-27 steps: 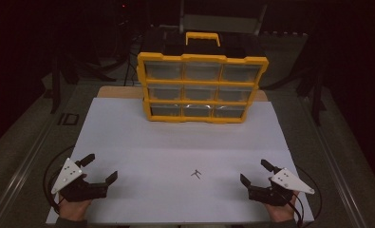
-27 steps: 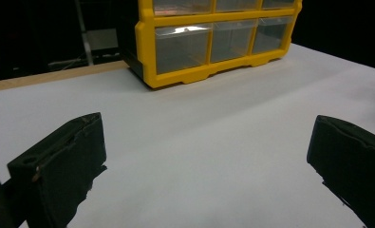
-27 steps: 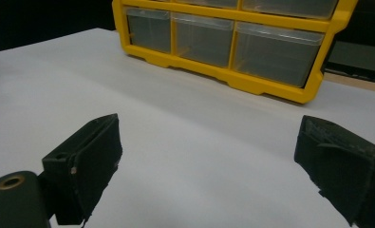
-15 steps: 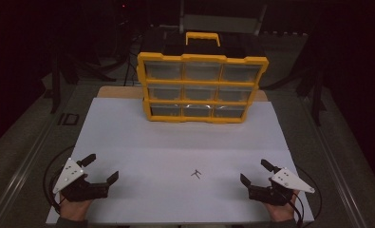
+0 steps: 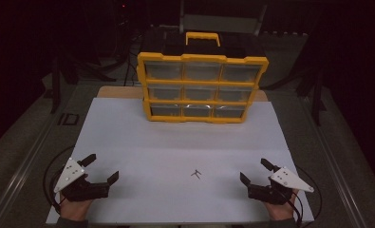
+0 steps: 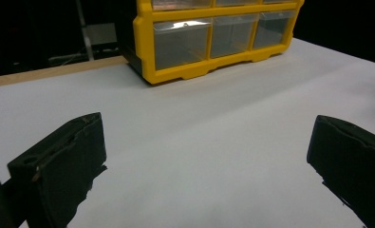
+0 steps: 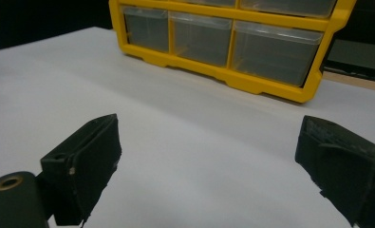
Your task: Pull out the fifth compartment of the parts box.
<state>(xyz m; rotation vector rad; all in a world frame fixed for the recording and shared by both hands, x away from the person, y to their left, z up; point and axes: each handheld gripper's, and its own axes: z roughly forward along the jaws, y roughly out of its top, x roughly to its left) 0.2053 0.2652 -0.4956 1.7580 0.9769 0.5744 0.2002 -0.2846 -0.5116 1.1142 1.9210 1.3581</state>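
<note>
While nothing is yet held, the item nearest both tools is a small dark part (image 5: 196, 174), thin and pronged, its kind too small to tell, lying loose on the white sheet (image 5: 185, 142) between the two hands, somewhat nearer the right.

Right tool (image 5: 254, 172): low at the sheet's near right corner, jaws spread wide with nothing between them, aimed forward toward the bin. From its own camera, bare sheet lies between the black pads (image 7: 90, 156).

Left tool (image 5: 101, 168): near left corner, jaws likewise wide apart and empty, well apart from the part. Its own camera looks over bare sheet to the bin's lower drawers (image 6: 209, 40).

Bin (image 5: 201, 88): yellow organiser, three rows of three clear drawers, black top with a yellow handle (image 5: 202, 38), upright at the far edge of the sheet. All drawers appear shut; contents not legible.

Desk (image 5: 118, 92): a wooden strip shows behind the sheet on either side of the bin.

Step in hand, as judged: start position, no reach begun. Likely work is picking up the part and stowing it in a drawer.

Next move calls for: the right tool to travel inward and lower over the part, jaws straddling it. The part is thin and flat to the sheet, so the pads must close right at the surface. A drawer must be pulled open, probably by the left tool.
</note>
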